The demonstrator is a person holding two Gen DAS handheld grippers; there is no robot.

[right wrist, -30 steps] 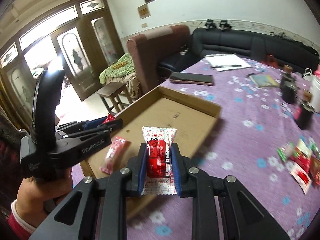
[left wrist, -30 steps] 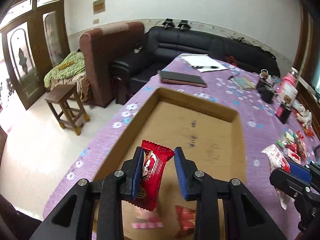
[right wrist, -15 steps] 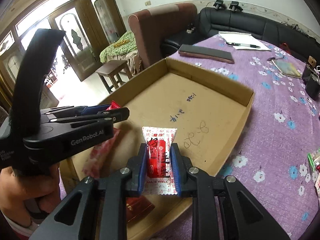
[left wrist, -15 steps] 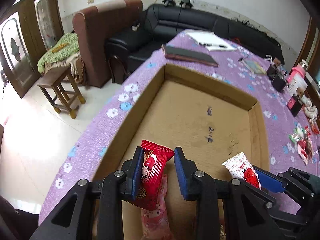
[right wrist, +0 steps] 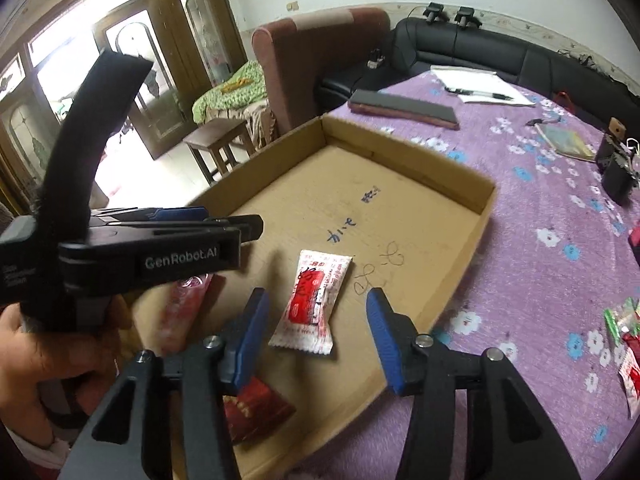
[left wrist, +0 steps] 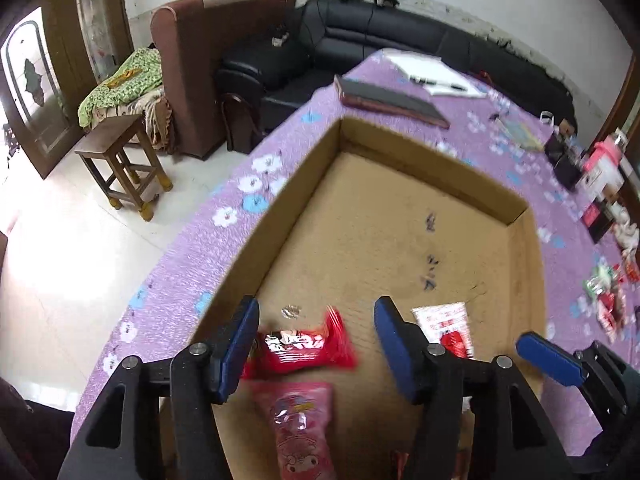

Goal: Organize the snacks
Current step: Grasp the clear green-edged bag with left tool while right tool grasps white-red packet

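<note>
Snacks are being gathered into a shallow cardboard tray (right wrist: pixel 484 200) on the purple flowered tabletop (right wrist: pixel 560 208). Both tools are spread wide and hold nothing. Below the left tool (left wrist: pixel 316 344), a red packet (left wrist: pixel 304 346) shows between the blue pads, blurred, so whether it has landed or is mid-fall cannot be told; a pink packet (left wrist: pixel 300 424) lies just nearer the camera. Below the right tool (right wrist: pixel 314 334), a white and red sachet (right wrist: pixel 312 300) lies flat on the tray floor, apart from both pads. A dark red packet (right wrist: pixel 256 408) sits near the tray's near edge, partly hidden by the right tool's left finger.

The step in hand looks like the release: 2 snacks let go into the tray at once. At least 4 packets are inside, while a small loose pile (right wrist: pixel 624 344) waits on the cloth to the right, well apart from the tray, so the task seems unfinished. The next move likely calls for lifting both tools clear without dragging a wrapper, then reaching the right tool toward that pile and closing on 1 thin packet by its edges.
</note>
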